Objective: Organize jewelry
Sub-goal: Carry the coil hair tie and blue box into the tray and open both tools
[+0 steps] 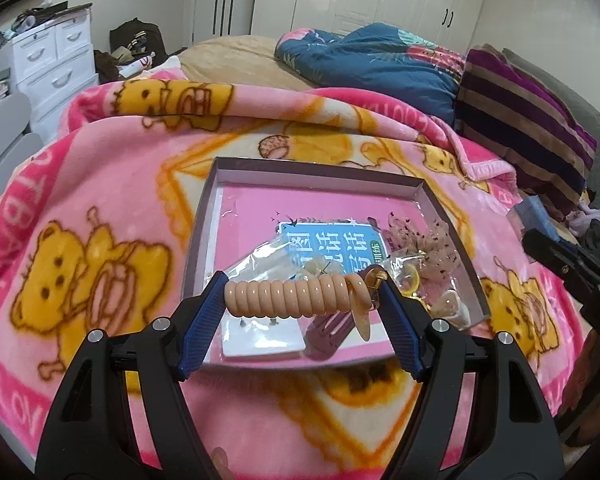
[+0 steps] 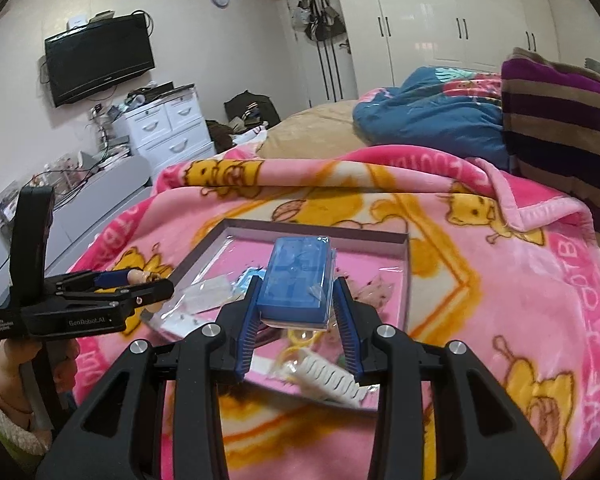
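Note:
My left gripper is shut on a peach spiral hair tie, stretched lengthwise between its blue pads above the near edge of a shallow grey box. A tan ring and a brass clip hang at the tie's right end. My right gripper is shut on a blue box in clear wrap, held above the same grey box. Inside the grey box lie clear bags of hair accessories, a white earring card and a white comb clip. The left gripper shows at the left in the right wrist view.
The grey box rests on a pink bear-print blanket over a bed. A blue quilt and striped purple blanket lie behind. White drawers and a wall television stand to the left. A person's hand and fleece cuff hold the left gripper.

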Available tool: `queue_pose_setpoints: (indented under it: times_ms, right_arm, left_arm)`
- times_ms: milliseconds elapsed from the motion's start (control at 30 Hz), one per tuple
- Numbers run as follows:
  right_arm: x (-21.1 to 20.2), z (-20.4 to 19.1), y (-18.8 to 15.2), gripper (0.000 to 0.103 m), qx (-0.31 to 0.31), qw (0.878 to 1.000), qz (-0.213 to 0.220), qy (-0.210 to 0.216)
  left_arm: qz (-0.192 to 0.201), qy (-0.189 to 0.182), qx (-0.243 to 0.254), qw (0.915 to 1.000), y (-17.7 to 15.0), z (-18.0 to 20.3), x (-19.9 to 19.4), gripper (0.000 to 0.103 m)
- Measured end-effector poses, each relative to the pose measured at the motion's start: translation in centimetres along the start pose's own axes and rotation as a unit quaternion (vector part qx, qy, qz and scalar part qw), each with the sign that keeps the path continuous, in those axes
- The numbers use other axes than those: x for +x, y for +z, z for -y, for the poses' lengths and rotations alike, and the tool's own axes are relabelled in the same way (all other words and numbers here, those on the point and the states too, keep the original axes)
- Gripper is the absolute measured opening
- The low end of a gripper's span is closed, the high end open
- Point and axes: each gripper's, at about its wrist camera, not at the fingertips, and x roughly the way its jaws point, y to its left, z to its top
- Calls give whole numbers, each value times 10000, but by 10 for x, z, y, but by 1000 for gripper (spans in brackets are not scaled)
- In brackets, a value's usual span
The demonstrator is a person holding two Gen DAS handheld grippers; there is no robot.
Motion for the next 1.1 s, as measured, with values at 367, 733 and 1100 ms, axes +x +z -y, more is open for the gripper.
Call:
queue_pose_setpoints:
  times_ms: [367, 733, 1100]
  right_arm:
    - [25, 20, 0, 35, 110, 9996, -201, -159]
    - [54, 29, -17, 35, 159, 9978, -607, -203]
    - [73, 29, -33, 35, 262, 9955, -898, -140]
  left_arm:
    - [-156, -96, 67, 9998, 4, 10, 28, 66]
    - [-402, -226, 240, 9986, -5, 26, 53, 66]
    - [-563, -241, 314, 9976, -13, 27, 65, 66]
